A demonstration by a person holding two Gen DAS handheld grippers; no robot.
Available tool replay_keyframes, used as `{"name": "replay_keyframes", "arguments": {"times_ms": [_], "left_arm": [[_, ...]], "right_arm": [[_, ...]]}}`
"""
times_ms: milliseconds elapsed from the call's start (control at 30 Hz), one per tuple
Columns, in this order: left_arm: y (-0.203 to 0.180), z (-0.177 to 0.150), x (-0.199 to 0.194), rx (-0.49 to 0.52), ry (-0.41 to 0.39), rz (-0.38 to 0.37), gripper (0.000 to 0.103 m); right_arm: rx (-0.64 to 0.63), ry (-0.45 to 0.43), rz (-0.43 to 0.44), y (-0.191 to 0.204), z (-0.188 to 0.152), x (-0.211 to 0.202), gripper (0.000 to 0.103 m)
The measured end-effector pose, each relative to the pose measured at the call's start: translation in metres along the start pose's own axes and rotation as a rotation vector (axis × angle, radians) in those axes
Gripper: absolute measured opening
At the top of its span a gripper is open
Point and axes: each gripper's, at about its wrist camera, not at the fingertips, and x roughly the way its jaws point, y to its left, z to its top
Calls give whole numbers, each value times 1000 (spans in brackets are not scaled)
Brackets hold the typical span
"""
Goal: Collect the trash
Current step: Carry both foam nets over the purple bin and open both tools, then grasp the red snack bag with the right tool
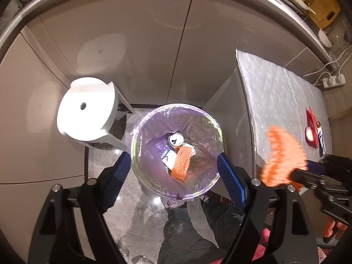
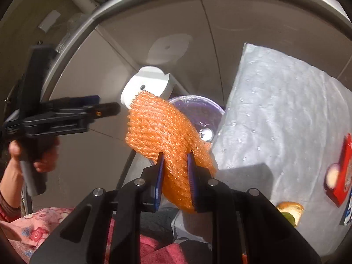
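Left gripper empty above the bin; right gripper carrying orange foam netting toward it.

My left gripper [image 1: 173, 171] points steeply down over the trash bin [image 1: 140, 154], its blue pads spread wide with nothing between them. The bin, lined with a clear bag, stands on the floor between a white stool [image 1: 88, 110] and the table [image 1: 275, 92] covered in bubble wrap. Inside lie a drink can [image 1: 176, 140], a second piece of orange netting [image 1: 182, 161] and some paper scraps. My right gripper [image 2: 175, 156] is clamped on the orange foam netting [image 2: 158, 127], which fans out beyond the pads, just above the table's near edge beside the bin. On the table remain a red carton [image 2: 340, 171] and a partly eaten bun [image 2: 290, 211].
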Motion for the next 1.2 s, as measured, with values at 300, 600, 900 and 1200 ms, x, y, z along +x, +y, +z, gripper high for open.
{"name": "replay_keyframes", "arguments": {"times_ms": [300, 600, 900, 1200], "left_arm": [[18, -13, -51, -57, -86, 90, 86], [11, -19, -59, -54, -104, 105, 86], [-42, -5, -51, 37, -107, 51, 86], [-137, 2, -27, 166, -61, -44, 86]], "right_arm": [[-141, 154, -59, 45, 29, 87, 32], [-61, 104, -28, 28, 30, 69, 72], [181, -169, -106, -58, 3, -61, 94], [503, -181, -434, -208, -68, -104, 100]]}}
